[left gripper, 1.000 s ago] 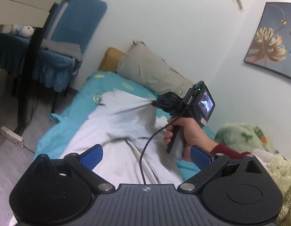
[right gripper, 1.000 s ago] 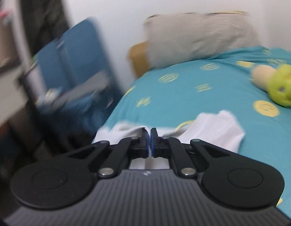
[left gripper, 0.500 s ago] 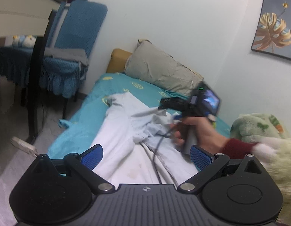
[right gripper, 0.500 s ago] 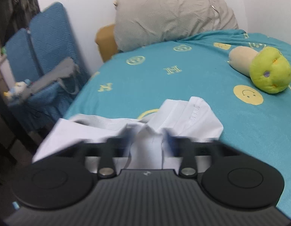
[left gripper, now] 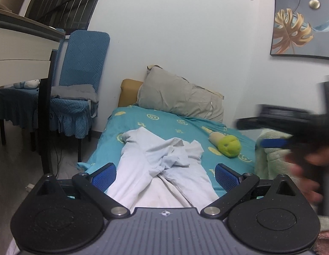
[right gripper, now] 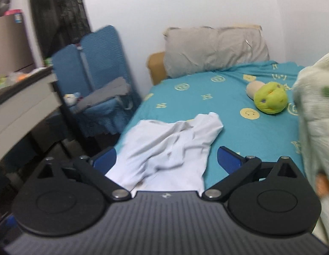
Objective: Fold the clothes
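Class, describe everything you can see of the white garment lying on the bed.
The white garment is a pale, thin, cotton-like piece, wrinkled and only partly folded, with one section bunched over the middle. A seam runs lengthwise down it and a faint stain shows near its close end. It lies flat on the teal bedsheet, along the bed's left edge, apart from the green plush toy. Neither open pair of tongs holds it.

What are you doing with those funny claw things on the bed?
A person is folding clothes with a gripper in each hand. Right now both the left gripper and the right gripper are open and hold nothing. A white garment lies rumpled on the teal bed sheet, with part of it flopped over itself. A green plush toy lies apart from it, nearer the grey pillow.
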### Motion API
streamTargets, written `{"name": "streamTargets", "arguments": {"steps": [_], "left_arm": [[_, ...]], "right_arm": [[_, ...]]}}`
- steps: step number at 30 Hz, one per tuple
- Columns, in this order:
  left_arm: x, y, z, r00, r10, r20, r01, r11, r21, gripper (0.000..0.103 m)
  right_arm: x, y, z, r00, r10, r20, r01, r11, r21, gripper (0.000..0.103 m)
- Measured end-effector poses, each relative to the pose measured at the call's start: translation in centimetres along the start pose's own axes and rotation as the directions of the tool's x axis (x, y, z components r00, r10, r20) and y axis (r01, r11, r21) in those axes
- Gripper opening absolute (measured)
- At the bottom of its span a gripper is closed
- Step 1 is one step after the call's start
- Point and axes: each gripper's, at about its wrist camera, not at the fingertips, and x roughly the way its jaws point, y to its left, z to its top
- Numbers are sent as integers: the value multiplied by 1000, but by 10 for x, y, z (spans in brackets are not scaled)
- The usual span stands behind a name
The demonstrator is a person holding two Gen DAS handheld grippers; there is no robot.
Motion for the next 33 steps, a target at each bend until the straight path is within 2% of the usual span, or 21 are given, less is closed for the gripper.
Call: {"name": "streamTargets", "arguments": {"steps": [4, 9, 13, 17, 20, 24, 26, 28, 30, 33], "left_arm": [[-26, -19, 0, 998, 40, -40, -37, 997, 66, 100], [-22, -1, 2, 982, 51, -182, -52, 999, -1, 100], [-19, 14, 3, 955, 52, -293, -70, 996, -53, 99], [-16, 29, 4, 915, 46, -400, -94, 990, -102, 98], [-4, 77, 12, 861, 6, -508, -135, 967, -216, 94], [7, 145, 18, 810, -68, -583, -121, 953, -279, 94], [5, 174, 16, 812, -64, -580, -105, 962, -252, 94], [-1, 202, 4, 822, -100, -560, -71, 959, -275, 93], [-3, 231, -17, 817, -161, -553, -46, 939, -341, 90], [-3, 269, -62, 788, -251, -562, -50, 883, -466, 78]], "right_arm": [[-74, 21, -26, 1000, 20, 20, -20, 999, -27, 103], [-111, 25, -54, 998, 61, 8, -61, 998, 19, 103], [-123, 26, -64, 998, 65, 7, -65, 998, 19, 102], [-120, 16, -68, 998, 59, -12, -58, 997, 47, 102], [-115, 7, -74, 998, 55, -37, -52, 996, 78, 102], [-103, -2, -78, 996, 46, -71, -38, 993, 109, 102], [-96, -6, -80, 995, 45, -90, -33, 991, 129, 102], [-88, -10, -81, 993, 44, -109, -27, 988, 149, 102], [-80, -13, -83, 991, 43, -128, -21, 985, 169, 102], [-70, -11, -84, 987, 37, -155, -12, 987, 160, 102]]}}
